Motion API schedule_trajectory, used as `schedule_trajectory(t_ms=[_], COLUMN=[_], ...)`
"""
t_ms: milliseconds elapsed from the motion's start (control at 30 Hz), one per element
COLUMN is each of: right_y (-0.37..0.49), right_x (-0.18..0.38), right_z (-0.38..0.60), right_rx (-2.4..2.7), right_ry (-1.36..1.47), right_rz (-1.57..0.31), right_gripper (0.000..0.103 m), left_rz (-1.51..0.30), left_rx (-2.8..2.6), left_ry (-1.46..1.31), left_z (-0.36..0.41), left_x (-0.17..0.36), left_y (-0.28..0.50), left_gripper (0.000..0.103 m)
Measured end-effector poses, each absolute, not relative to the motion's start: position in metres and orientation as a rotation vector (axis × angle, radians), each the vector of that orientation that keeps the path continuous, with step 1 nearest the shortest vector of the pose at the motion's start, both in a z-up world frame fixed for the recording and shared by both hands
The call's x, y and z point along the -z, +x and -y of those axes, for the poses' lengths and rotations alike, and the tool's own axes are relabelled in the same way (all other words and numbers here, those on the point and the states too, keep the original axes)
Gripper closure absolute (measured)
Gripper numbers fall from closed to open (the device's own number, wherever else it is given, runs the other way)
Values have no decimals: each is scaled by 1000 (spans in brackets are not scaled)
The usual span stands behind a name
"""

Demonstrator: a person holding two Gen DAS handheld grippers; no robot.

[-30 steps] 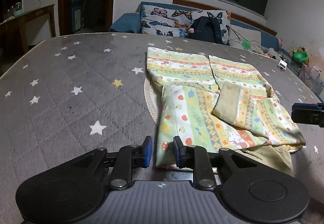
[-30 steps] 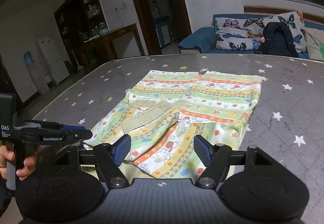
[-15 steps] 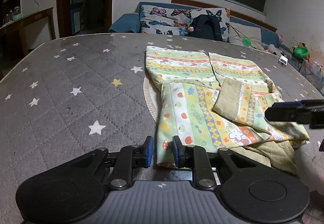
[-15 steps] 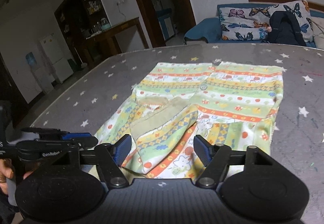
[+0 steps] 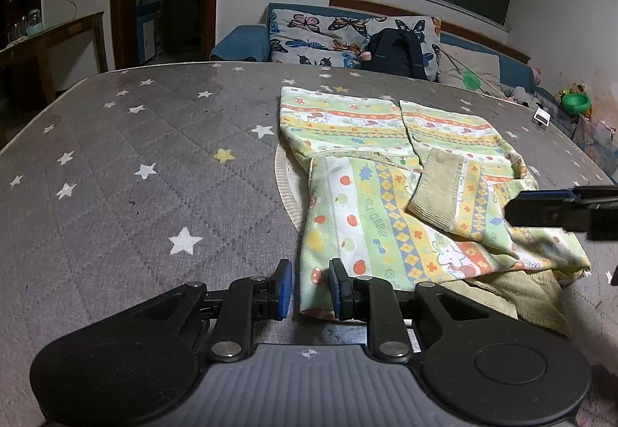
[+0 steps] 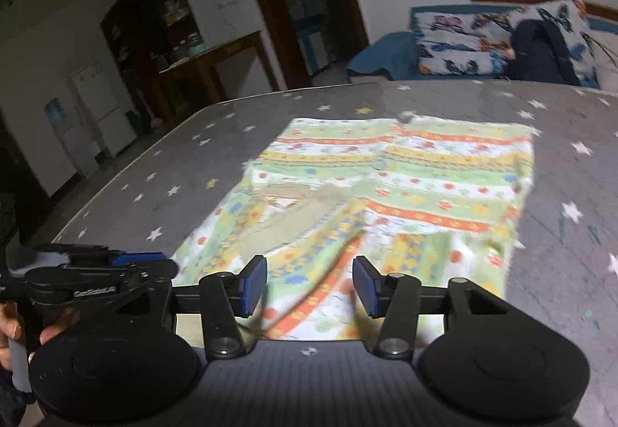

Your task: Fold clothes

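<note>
Surface: a grey star-print mattress (image 5: pixel 127 141) carries the work; it reads as a bed, not a bench.

Left gripper (image 5: pixel 309 290): low at the near edge of the garment, its jaws drawn close with a narrow gap. The near left corner of the cloth lies in that gap; whether the pads actually pinch it, I cannot tell.

Garment (image 5: pixel 370 218): a child's patterned top in green, yellow and orange stripes, lying on the mattress right of centre. Its far part is spread flat. The near part is layered: a sleeve with a tan ribbed cuff (image 5: pixel 436 191) is laid across the body, and tan ribbing (image 5: pixel 529 291) bunches out from under the near right edge.

Right gripper (image 6: pixel 309 284): held over the near right part of the garment, its jaws spread wide with nothing between them. In the left wrist view its fingers (image 5: pixel 560 210) come in from the right, above the cloth.

Done, as judged: the sleeves look turned in over the body, so the garment is partly folded.

Left, as judged: the near edge is loose and uneven, and the body is at full length; a tidy, compact fold is not yet there.
</note>
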State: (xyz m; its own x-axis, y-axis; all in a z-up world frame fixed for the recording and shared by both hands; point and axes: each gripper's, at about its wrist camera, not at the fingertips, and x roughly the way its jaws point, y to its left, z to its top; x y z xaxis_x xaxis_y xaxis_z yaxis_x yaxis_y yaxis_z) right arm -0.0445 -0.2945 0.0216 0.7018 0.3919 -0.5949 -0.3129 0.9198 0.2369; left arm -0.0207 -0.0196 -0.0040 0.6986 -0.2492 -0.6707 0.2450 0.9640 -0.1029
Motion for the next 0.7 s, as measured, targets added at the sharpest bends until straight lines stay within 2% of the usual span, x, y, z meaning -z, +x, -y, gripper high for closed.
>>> schedule_trajectory(t_ms=[267,333,400,433,467,533,700], right_y=[-47,-47,-48,-48,-49,-49,-51], right_x=[-23,-23,-24,-24,-24,-25,-25], right_z=[289,288,287,286,286,284,281], right_rx=[-377,-373,-369,-367,-365,-361,-351], right_ry=[63,48,34,26,19,5,-31], right_rz=[-662,-655,-648,-645,-641,-634,-617], right_gripper=[51,53,60,71,75,89,92], left_rz=[-745,-746,-745,-745,-746,-746,-747], left_rx=[274,273,273,273,273,273,276], left_ry=[-7,-7,-7,-8,-8,-8,-7], left_z=[21,21,21,21,21,20,15], left_x=[9,9,9,9,9,9,9], left_y=[-23,-23,-23,-23,-23,-23,-21], left_gripper=[78,78,78,78,78,78,78])
